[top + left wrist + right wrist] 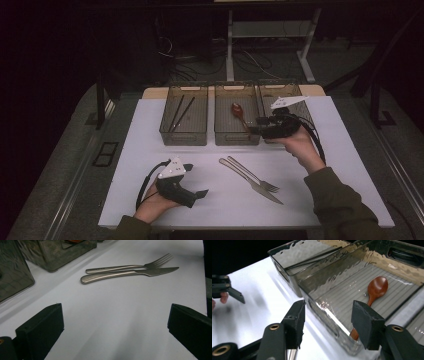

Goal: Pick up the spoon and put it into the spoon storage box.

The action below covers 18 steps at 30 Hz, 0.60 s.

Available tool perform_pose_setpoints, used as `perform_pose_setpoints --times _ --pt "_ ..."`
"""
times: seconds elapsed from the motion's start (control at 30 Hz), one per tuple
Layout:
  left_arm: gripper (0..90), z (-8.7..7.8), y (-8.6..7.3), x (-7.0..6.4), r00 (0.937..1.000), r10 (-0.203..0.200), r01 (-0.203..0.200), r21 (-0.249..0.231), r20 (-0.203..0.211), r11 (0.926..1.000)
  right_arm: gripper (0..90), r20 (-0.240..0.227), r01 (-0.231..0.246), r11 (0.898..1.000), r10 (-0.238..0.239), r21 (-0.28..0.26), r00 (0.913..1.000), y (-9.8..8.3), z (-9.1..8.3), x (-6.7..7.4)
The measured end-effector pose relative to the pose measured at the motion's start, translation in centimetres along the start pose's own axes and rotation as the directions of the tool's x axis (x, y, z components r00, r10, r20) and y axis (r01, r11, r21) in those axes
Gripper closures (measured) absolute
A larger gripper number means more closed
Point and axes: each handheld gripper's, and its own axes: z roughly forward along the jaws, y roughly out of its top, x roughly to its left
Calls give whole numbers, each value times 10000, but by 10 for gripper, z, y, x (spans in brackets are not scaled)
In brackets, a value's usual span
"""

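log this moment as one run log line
right tongs: open, empty, beside spoon bin | left tongs: open, empty | fork, knife: on table

Dim room, grey floor [60,165], cables [250,62] beyond the table.

pretty dim room overall — the white table top [225,200] is the only bright patch in the high view, everything around it sinks into near-black. glare ripples on the smoky bin [342,293] walls, and the left edge of the right gripper view is smeared by motion blur.
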Motion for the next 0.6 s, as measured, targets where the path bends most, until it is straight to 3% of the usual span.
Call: perform_pose_setpoints --times 0.23,0.6 --pt "0 0 0 0 10000 2 -2 29 -31 10000 431 -2 -271 9996 272 103 9996 -22 -15 5" --pt "0 -3 1 -1 9999 93 -93 -36 -109 10000 427 -44 -177 9992 178 348 9998 -45 -27 11"
